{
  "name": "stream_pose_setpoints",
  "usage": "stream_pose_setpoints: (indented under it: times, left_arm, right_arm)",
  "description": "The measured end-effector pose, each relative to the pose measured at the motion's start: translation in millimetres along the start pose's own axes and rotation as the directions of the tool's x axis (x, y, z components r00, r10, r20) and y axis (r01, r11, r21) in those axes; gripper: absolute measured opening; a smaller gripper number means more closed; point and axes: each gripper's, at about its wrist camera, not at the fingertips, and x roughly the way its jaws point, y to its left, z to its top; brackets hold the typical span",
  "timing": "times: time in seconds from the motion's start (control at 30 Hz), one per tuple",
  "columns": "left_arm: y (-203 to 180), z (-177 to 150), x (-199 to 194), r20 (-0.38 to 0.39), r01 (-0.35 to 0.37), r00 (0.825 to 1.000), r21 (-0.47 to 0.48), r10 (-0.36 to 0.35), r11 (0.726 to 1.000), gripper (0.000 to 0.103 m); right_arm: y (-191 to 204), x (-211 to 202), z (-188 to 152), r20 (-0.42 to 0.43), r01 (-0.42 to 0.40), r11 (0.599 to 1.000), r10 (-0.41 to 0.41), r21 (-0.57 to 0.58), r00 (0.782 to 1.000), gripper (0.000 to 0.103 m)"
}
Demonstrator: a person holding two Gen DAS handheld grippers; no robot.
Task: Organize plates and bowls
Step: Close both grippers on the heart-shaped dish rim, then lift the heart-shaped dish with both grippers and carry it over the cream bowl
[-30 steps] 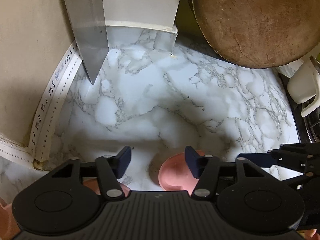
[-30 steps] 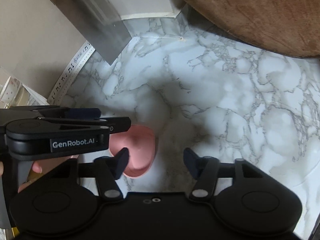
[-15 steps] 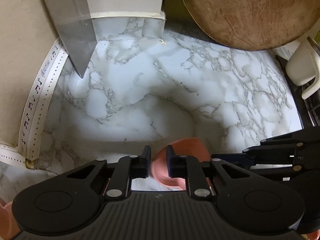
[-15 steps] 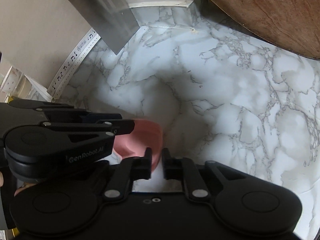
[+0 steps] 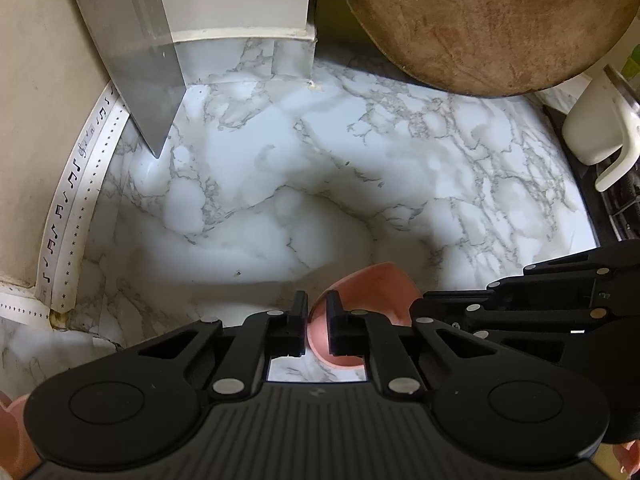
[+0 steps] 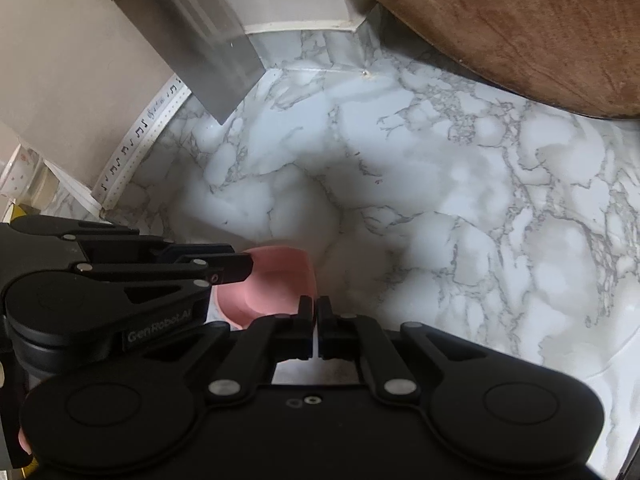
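Note:
A small pink bowl (image 5: 372, 300) hangs above the marble counter, held by both grippers. My left gripper (image 5: 317, 316) is shut on the bowl's left rim. My right gripper (image 6: 317, 314) is shut on the bowl's right rim; the bowl (image 6: 272, 284) shows to the left of its fingers in the right wrist view. Each gripper shows in the other's view: the right one (image 5: 520, 312) on the right, the left one (image 6: 120, 280) on the left. Much of the bowl is hidden behind the gripper bodies.
The marble counter (image 5: 320, 184) spreads below. A round wooden board (image 5: 480, 20) leans at the back right. A steel panel (image 5: 132, 52) and a white post (image 5: 240, 0) stand at the back left. A white cup (image 5: 596, 128) sits in a dark rack at the right.
Both grippers went from open to shut, each closing on a rim of the pink bowl. The bowl now sits higher in view, between the two grippers.

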Motion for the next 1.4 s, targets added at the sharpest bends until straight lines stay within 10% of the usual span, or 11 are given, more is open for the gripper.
stream_pose_setpoints:
  times: [0.87,1.4]
  left_arm:
    - [-76.9,-36.9,-117.7,0.131,0.083,0.987,0.075,-0.092,0.994,0.009]
    - [-137.4,-90.3,-125.1,0.096,0.185,0.974,0.169,-0.203,0.968,0.009]
  right_arm:
    - [-1.0,-137.1,-60.1,0.167,0.047,0.998,-0.039,-0.045,0.985,0.003]
    - [-31.2,-173.9,-139.2,0.172,0.076,0.994,-0.089,0.079,0.981,0.003]
